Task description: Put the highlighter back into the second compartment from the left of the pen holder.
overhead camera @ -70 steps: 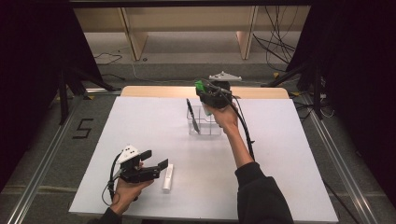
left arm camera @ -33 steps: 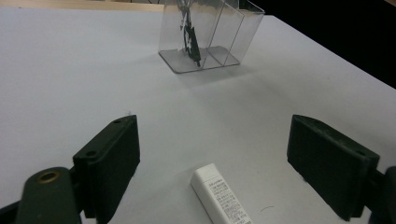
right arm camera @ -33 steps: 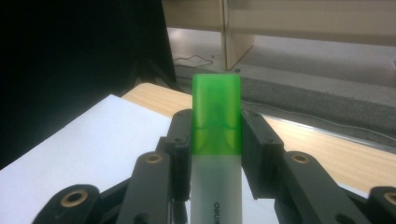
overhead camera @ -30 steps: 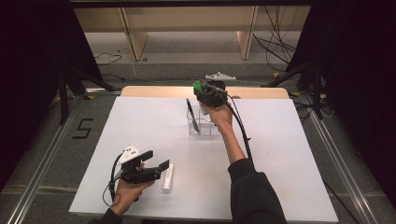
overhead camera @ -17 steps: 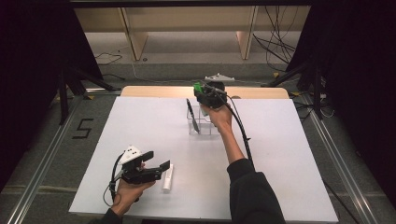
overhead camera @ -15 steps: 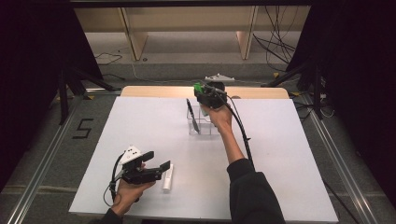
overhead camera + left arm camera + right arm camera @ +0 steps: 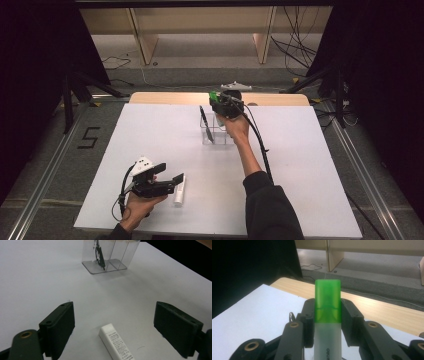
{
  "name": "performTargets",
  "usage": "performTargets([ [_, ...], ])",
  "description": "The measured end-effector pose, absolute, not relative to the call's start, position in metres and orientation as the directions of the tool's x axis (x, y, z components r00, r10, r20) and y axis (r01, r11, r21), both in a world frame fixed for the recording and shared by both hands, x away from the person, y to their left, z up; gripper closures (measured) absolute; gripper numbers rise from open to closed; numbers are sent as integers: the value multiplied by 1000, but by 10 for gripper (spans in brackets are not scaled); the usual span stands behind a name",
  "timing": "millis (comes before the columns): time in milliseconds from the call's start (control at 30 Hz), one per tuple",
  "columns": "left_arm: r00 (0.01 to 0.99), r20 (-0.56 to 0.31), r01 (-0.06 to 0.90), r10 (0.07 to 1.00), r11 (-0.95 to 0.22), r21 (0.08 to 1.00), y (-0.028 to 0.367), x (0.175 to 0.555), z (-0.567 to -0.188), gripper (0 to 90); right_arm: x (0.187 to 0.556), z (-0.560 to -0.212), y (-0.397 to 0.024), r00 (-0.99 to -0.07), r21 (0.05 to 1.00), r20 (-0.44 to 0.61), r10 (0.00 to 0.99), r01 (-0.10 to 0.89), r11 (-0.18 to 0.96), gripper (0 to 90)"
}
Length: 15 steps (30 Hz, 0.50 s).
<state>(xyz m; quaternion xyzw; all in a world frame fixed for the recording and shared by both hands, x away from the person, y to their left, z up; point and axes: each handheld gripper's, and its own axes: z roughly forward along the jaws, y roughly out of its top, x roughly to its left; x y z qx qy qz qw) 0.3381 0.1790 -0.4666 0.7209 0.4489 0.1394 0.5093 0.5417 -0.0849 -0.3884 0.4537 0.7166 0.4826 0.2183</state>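
Note:
My right gripper (image 7: 220, 102) hovers over the clear plastic organizer (image 7: 216, 131) at the far middle of the table. Its jaws are shut on a green-capped highlighter (image 7: 328, 315), whose green cap (image 7: 213, 96) sticks out past them. A black pen (image 7: 205, 123) leans in the organizer's left compartment, and the pen (image 7: 99, 254) also stands inside the organizer (image 7: 110, 257) in the left gripper view. My left gripper (image 7: 170, 181) rests near the front edge, jaws open wide. A white eraser (image 7: 115, 342) lies on the table between them, untouched; the eraser (image 7: 178, 192) sits just right of that gripper.
The white table top (image 7: 150, 140) has a wooden strip (image 7: 165, 97) along its far edge. A small white object (image 7: 236, 86) lies beyond that edge. A cable (image 7: 257, 140) trails from the right gripper along the forearm.

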Motion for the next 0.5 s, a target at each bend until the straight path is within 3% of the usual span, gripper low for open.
performTargets([
  [500,561,-254,513,788,-90,854,178,338,-467,169,540,-396,-83,-495,884,134,858,452,123,673],
])
